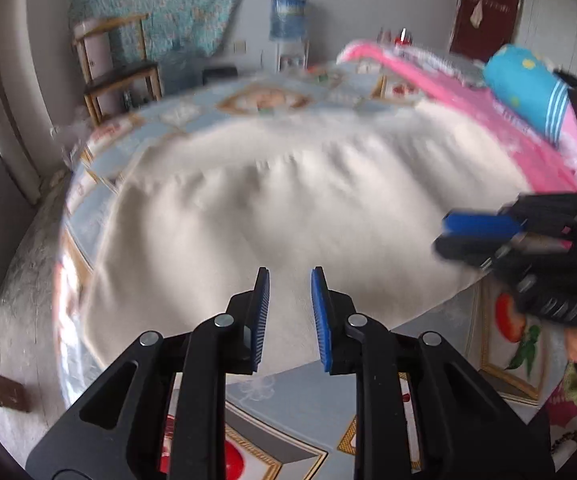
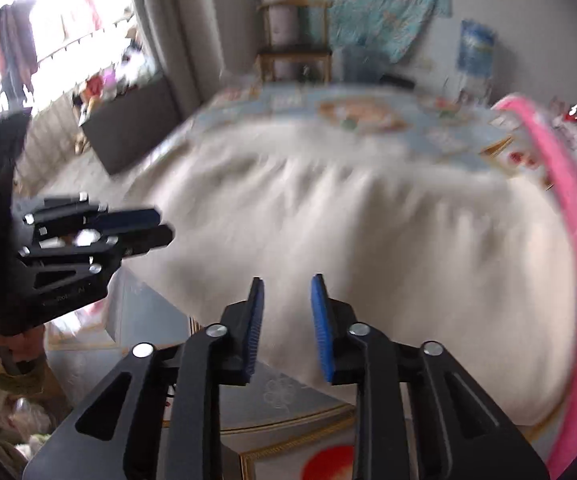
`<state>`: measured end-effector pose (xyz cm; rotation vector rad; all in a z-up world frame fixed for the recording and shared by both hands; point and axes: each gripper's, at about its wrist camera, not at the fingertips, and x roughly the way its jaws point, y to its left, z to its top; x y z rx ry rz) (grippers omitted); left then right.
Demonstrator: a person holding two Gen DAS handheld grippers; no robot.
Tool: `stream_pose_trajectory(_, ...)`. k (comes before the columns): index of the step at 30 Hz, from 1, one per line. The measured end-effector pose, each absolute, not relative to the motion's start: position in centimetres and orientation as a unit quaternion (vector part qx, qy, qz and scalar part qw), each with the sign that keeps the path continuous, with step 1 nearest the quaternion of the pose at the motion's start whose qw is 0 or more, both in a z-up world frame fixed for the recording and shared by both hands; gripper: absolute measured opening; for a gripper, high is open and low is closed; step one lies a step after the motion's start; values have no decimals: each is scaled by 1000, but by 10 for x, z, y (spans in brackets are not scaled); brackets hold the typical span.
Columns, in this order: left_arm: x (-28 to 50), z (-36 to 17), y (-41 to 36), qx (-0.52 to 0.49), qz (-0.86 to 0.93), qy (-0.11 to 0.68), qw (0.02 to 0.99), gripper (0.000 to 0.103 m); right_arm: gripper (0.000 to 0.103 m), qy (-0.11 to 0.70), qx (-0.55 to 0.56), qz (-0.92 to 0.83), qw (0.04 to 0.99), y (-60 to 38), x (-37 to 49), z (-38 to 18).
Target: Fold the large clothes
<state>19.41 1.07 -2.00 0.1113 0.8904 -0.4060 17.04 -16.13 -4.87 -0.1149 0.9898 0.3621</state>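
A large cream-white garment (image 1: 288, 184) lies spread flat on the bed, with soft creases running across its middle. My left gripper (image 1: 288, 276) hovers over the garment's near edge, its blue pads a narrow gap apart with nothing between them. My right gripper (image 1: 448, 232) comes in from the right over the same cloth. In the right wrist view, the right gripper (image 2: 286, 284) is likewise open and empty above the near hem of the garment (image 2: 348, 220). The left gripper (image 2: 164, 226) shows at the left there, held in a hand.
The bed (image 1: 296, 392) has a light blue sheet with fruit prints. A pink blanket (image 1: 448, 84) and a blue bundle (image 1: 524, 84) lie along its right side. A wooden chair (image 1: 116, 68) and a water dispenser (image 1: 288, 16) stand by the far wall. A dark box (image 2: 132, 128) sits near the window.
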Motion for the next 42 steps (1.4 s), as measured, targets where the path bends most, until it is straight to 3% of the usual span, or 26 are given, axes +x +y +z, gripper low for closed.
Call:
stream_pose_trajectory(2, 197, -36, 12, 55, -190, 448, 872, 22, 21, 456, -72, 176, 869, -159, 167, -48)
stream_pose_trajectory(10, 209, -10, 1, 37, -206, 414, 886, 22, 20, 420, -43, 145, 895, -159, 196, -11)
stream_pose_trajectory(14, 233, -29, -12, 27, -191, 438, 878, 22, 21, 466, -45, 112, 877, -166, 229, -48)
stream_pose_trajectory(19, 234, -31, -20, 47, -199, 441, 874, 21, 24, 467, -37, 118, 876, -172, 238, -41)
stream_pose_trajectory(23, 255, -16, -14, 39, -176, 424, 887, 22, 35, 437, -8, 84, 895, -195, 262, -24)
stream_pose_trajectory(28, 298, -39, 7, -3, -129, 472, 872, 21, 47, 466, 2, 57, 883, -219, 289, -58)
stream_pose_trajectory(35, 309, -12, 27, -33, -129, 442, 887, 21, 48, 438, 53, -1, 897, -270, 284, -27)
stream_pose_trajectory(39, 332, -27, 56, -63, -64, 466, 880, 21, 49, 462, 100, -37, 880, -313, 288, -61)
stream_pose_trajectory(42, 332, -36, 60, -57, -68, 473, 877, 24, 49, 474, 59, -36, 878, -305, 288, -55)
